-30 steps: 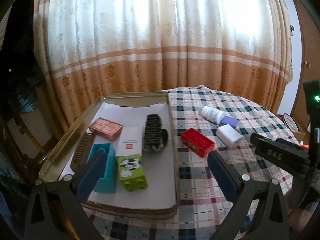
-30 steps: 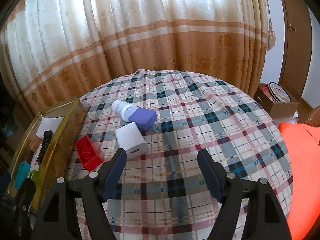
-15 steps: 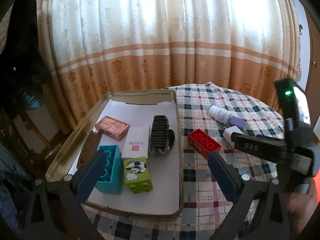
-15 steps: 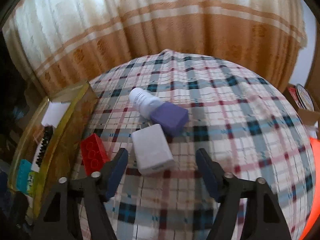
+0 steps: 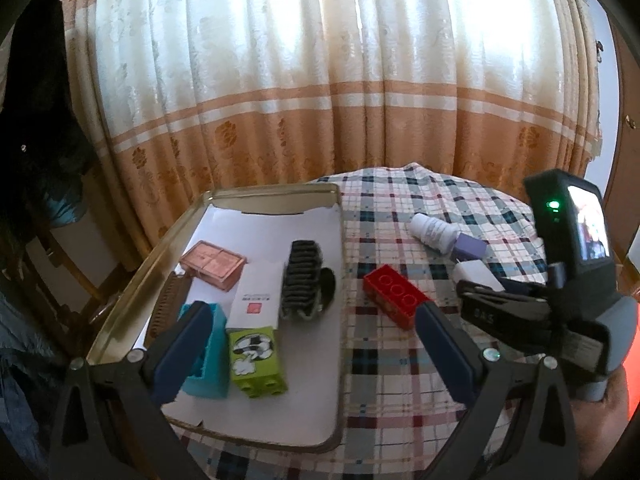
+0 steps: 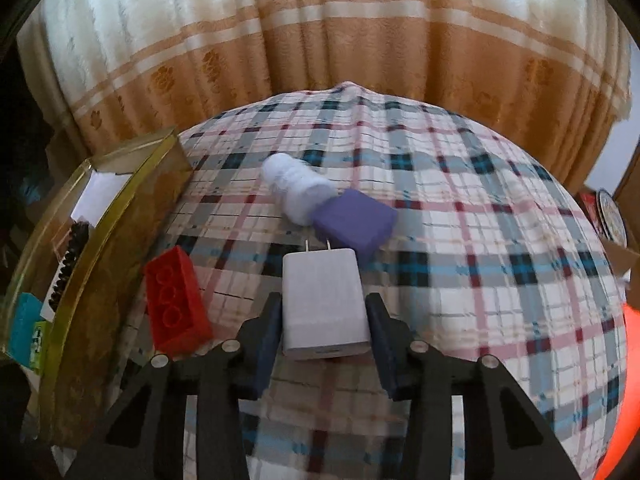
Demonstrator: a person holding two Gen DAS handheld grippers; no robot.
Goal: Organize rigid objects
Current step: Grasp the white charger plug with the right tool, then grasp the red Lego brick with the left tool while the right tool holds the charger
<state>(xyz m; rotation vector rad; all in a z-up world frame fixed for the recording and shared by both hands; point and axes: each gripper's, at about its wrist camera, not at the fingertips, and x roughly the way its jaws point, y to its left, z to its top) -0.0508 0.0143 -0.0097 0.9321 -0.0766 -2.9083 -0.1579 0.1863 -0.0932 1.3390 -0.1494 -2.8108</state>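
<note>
On the checked tablecloth lies a white charger (image 6: 320,280), prongs pointing away. My right gripper (image 6: 324,305) has it between the pads, which touch both its sides while the jaws are closing. A red brick (image 6: 176,300) lies just left of it, and a white bottle (image 6: 298,190) with a purple cap (image 6: 354,224) lies just behind. My left gripper (image 5: 312,316) hangs open and holds nothing above the near end of the gold tray (image 5: 276,190). In the tray lie a teal brick (image 5: 208,352), a green brick (image 5: 256,356), a white box (image 5: 258,296) and a black comb (image 5: 302,280).
A pink box (image 5: 212,264) and a brown comb (image 5: 168,304) also lie in the tray. The tray wall (image 6: 120,216) stands close to the left of the red brick. Curtains hang behind the round table. A cardboard box (image 6: 608,216) sits off the table's right edge.
My right gripper moved forward and down onto the white charger, and its jaws narrowed from wide apart to touching its sides. The left gripper stayed open over the tray.
</note>
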